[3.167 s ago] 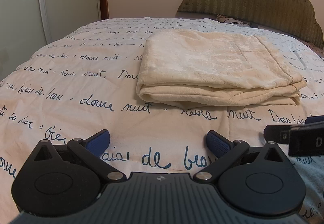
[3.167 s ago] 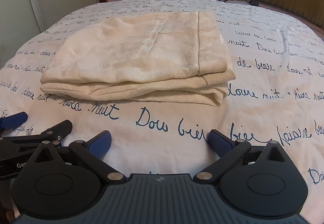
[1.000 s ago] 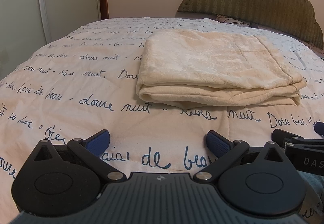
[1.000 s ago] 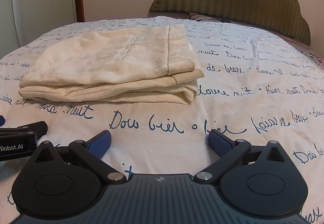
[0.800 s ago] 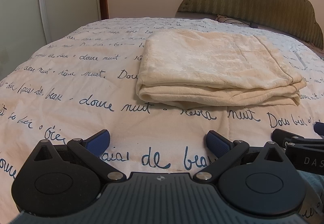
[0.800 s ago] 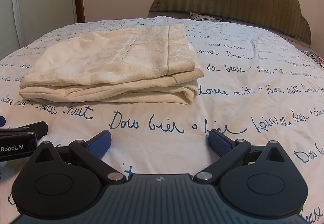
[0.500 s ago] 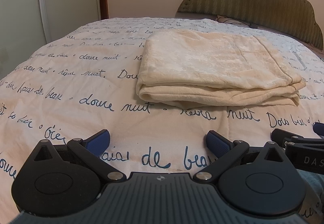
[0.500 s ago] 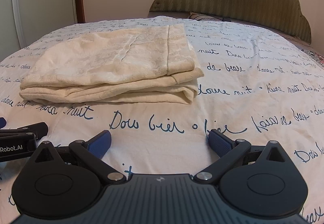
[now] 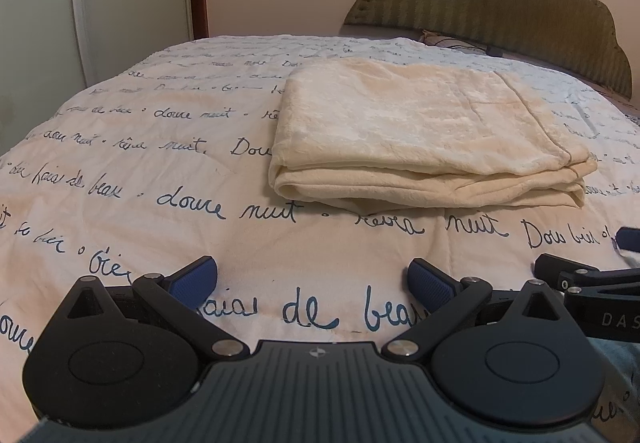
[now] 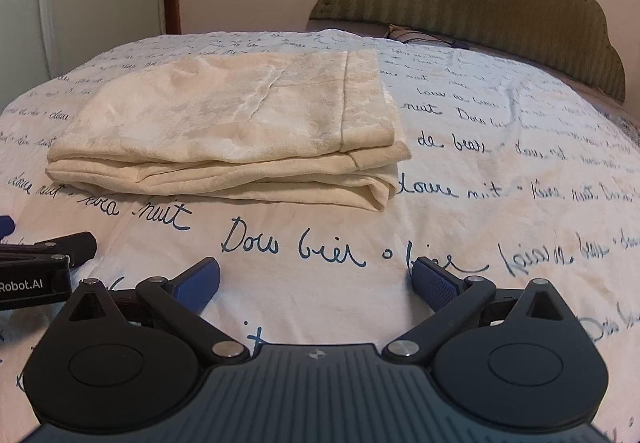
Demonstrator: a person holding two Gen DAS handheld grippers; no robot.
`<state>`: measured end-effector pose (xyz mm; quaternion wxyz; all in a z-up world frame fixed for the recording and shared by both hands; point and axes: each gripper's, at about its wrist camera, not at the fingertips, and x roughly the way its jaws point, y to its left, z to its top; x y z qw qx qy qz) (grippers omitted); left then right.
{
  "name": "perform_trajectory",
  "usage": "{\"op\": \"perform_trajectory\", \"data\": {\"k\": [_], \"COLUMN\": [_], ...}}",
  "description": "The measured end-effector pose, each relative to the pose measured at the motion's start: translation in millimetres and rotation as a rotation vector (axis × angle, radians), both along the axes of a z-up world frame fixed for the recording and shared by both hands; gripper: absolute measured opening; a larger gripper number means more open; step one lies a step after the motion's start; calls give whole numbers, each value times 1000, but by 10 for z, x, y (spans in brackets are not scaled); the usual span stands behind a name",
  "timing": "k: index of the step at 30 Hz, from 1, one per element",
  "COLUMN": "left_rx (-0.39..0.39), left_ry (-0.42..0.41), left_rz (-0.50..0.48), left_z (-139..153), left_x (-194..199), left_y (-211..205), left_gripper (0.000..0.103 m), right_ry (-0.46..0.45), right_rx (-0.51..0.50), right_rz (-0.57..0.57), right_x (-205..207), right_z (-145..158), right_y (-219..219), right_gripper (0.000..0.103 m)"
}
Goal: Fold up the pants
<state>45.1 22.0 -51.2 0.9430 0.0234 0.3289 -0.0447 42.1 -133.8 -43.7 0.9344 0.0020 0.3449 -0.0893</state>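
Nearest the cameras, left gripper and right gripper with jaws spread wide, gripping nothing.
Beyond them, cream pants lie folded in a flat stack on the script-printed bedspread, apart from both grippers; green headboard behind.

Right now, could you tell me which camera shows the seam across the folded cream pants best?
The right wrist view: the seam runs clear from the far edge of the folded cream pants to the near stack of layers. In the left wrist view the seam sits toward the pants' right side, fainter against the plush cloth.
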Motion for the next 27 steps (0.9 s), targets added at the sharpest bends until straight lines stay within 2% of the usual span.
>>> {"op": "perform_trajectory", "data": {"k": [3,10,17,20,27], "left_rx": [10,15,16,21,28], "left_ry": [-2,-4,-11,-21,-11], "left_rz": [-2,-1,16,57,54], "left_z": [-3,-14,-10,1,-1], "left_x": [-1,8,-1,-16,-3], "left_y": [-15,-20,-3,23,19], "left_gripper": [103,103,103,103,103], "right_ry": [-18,-27,-30,-33,-30], "right_rx": [-93,65,6,25,37], "right_rz": [49,38,13,1,0], "right_x": [10,29,-42,-52,-62], "right_z": [-14,-67,-54,-55,-60], "right_y": [54,-162,-72,-108,-132], "right_gripper": [103,103,103,103,103]}}
